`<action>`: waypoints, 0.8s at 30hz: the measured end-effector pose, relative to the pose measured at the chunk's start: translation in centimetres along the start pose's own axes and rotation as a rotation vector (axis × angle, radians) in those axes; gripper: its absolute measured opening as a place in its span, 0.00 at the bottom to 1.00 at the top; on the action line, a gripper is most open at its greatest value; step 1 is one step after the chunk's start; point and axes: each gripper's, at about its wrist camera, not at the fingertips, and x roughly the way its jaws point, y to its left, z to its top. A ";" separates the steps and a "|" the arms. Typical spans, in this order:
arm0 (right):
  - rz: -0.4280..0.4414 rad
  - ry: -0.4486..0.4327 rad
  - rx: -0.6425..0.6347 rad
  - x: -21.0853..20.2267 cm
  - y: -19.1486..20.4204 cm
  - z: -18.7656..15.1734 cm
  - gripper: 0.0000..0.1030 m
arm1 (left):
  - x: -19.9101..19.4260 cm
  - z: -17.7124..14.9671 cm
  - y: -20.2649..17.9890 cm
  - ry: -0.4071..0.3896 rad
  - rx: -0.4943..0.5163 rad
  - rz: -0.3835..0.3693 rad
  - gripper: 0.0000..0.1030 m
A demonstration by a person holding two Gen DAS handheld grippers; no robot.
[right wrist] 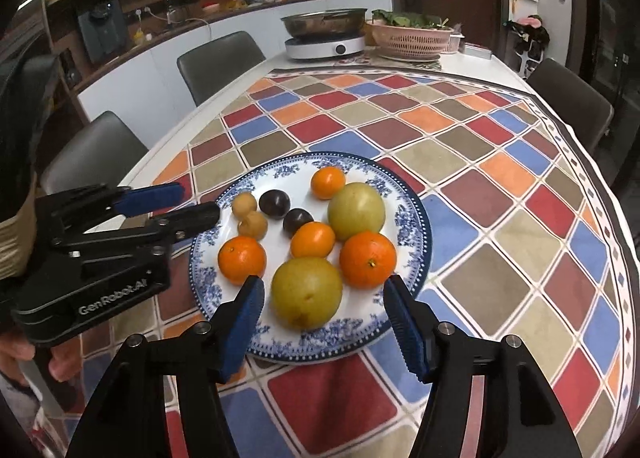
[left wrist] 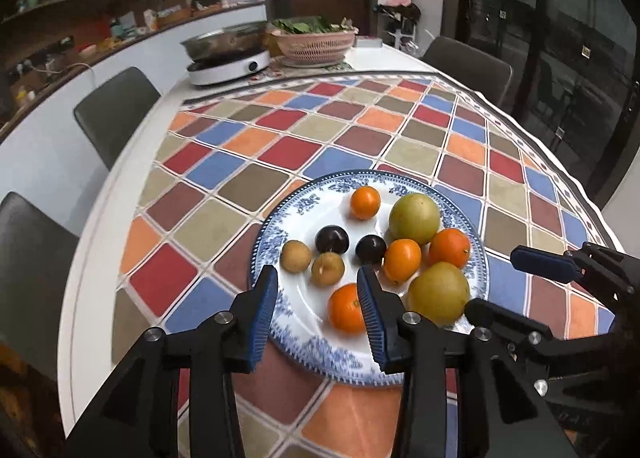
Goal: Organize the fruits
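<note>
My left tool [left wrist: 318, 290] stood wide apart, empty, over the near rim of the plate [left wrist: 304, 354] on the bench [left wrist: 120, 226], one pad beside an orange [left wrist: 346, 308]. My right tool [right wrist: 324, 298] was likewise apart, empty, flanking the nearest green fruit [right wrist: 306, 292] without touching it

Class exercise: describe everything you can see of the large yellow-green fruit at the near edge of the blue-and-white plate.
The large yellow-green round fruit has smooth, matte, faintly speckled skin, browner low down, with a small dimple facing the camera. It looks whole and lies on the white blue-patterned china plate at its near rim. Behind it, a small orange citrus fruit appears to touch it; whether the bigger orange mandarin does is unclear. The right claw stands open, straddling it without contact.
</note>
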 end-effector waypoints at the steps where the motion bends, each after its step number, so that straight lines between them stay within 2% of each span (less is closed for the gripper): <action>1: -0.003 -0.007 0.001 -0.5 0.0 -0.2 0.61 | -0.6 -0.2 -0.1 -0.006 -0.006 0.006 0.41; 9: -0.015 -0.071 0.002 -4.8 0.0 -1.4 0.61 | -6.0 -2.5 -1.0 -0.063 -0.062 0.038 0.46; 11: -0.011 -0.086 -0.001 -6.0 0.1 -1.7 0.61 | -7.4 -3.1 -1.3 -0.078 -0.076 0.050 0.54; 14: -0.023 -0.111 -0.009 -7.8 0.3 -2.4 0.69 | -9.5 -3.8 -1.8 -0.102 -0.084 0.058 0.57; 19: -0.045 -0.139 -0.021 -10.8 0.6 -3.6 0.69 | -12.9 -5.5 -2.8 -0.152 -0.094 0.113 0.68; 22: -0.062 -0.158 -0.018 -12.3 0.6 -4.5 0.76 | -14.3 -6.7 -3.2 -0.166 -0.102 0.129 0.72; 24: -0.076 -0.176 -0.022 -13.4 0.8 -5.3 0.76 | -15.2 -7.6 -3.7 -0.176 -0.106 0.137 0.77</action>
